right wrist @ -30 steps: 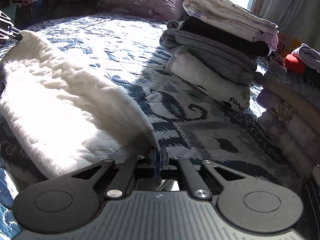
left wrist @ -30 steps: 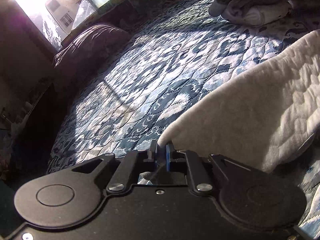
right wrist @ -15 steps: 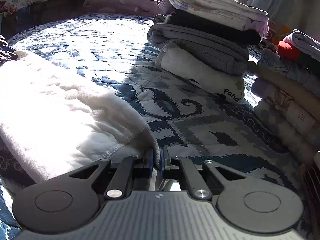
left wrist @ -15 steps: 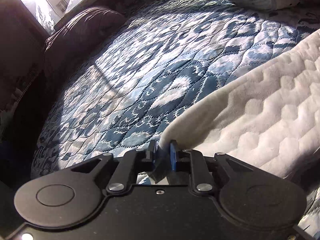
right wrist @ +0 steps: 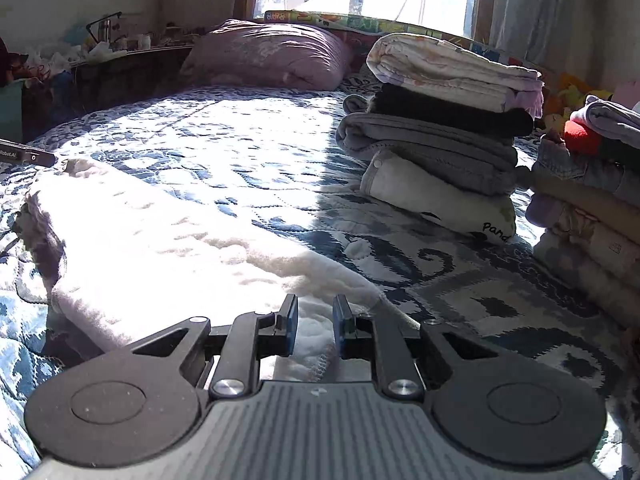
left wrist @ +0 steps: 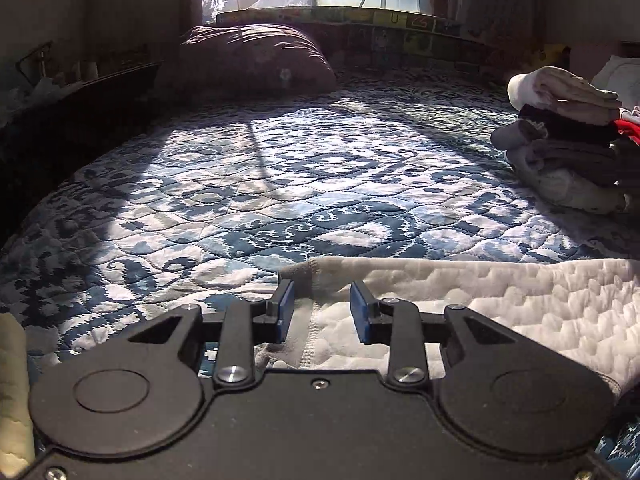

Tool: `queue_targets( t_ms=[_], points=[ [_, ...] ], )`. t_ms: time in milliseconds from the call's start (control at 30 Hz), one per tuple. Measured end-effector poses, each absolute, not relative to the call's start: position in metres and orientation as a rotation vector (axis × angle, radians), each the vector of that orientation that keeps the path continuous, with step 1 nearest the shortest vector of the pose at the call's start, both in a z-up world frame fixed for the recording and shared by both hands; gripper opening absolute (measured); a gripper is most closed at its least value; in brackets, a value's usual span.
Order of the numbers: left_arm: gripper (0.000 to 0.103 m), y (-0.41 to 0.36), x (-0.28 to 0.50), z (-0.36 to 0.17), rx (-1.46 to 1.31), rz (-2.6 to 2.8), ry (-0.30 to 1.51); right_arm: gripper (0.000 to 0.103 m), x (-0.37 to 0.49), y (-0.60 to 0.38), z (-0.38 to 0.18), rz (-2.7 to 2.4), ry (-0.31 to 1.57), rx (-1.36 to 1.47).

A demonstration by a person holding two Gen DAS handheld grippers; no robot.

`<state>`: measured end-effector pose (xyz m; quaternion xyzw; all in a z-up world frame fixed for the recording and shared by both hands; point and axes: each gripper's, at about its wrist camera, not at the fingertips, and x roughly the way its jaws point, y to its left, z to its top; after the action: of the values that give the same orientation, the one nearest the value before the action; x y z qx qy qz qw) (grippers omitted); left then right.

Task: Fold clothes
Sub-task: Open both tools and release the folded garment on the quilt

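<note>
White quilted garment [right wrist: 168, 240] lies folded flat on the bed quilt [right wrist: 240, 132]; hem stitching visible.

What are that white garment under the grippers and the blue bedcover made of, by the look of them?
The white garment looks like soft fleece or plush: a matte, fuzzy pile embossed in small cells, with a stitched hem. The blue bedcover seems to be a quilted woven fabric, perhaps cotton: printed blue and white, puffed between stitch lines, with a slight sheen in the sun.

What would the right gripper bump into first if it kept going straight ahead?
Probably the white fleece garment: the open right gripper already sits over its hemmed corner. Past that edge comes the blue patterned quilt, then the purple pillow far off. Depth is hard to judge here.
</note>
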<state>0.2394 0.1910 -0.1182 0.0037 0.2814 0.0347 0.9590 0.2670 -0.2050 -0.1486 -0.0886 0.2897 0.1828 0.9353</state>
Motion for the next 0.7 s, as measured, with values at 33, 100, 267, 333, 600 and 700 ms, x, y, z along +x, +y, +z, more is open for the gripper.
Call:
queue_targets(
  t_ms=[33,100,267,333,600,700],
  points=[
    [0.031,0.188,0.245,-0.125,-0.006,0.055,0.593,0.019,0.273,-0.206,-0.156,0.347,0.627,-0.188],
    [0.035,0.183,0.258,-0.142,-0.045,0.029,0.676,0.027,0.284,-0.213,-0.168,0.313,0.687,-0.189],
    [0.039,0.172,0.265,-0.145,0.017,0.034,0.709,0.036,0.279,-0.232,-0.154,0.309,0.633,-0.127],
    [0.039,0.169,0.253,-0.137,0.020,0.025,0.660,0.036,0.269,-0.230,-0.145,0.330,0.582,-0.123],
    [0.040,0.076,0.267,-0.124,0.041,-0.214,0.577,0.035,0.255,-0.164,-0.145,0.503,0.519,-0.237],
    [0.041,0.034,0.284,-0.133,0.054,-0.314,0.589,0.035,0.270,-0.150,-0.150,0.500,0.546,-0.213]
  ],
)
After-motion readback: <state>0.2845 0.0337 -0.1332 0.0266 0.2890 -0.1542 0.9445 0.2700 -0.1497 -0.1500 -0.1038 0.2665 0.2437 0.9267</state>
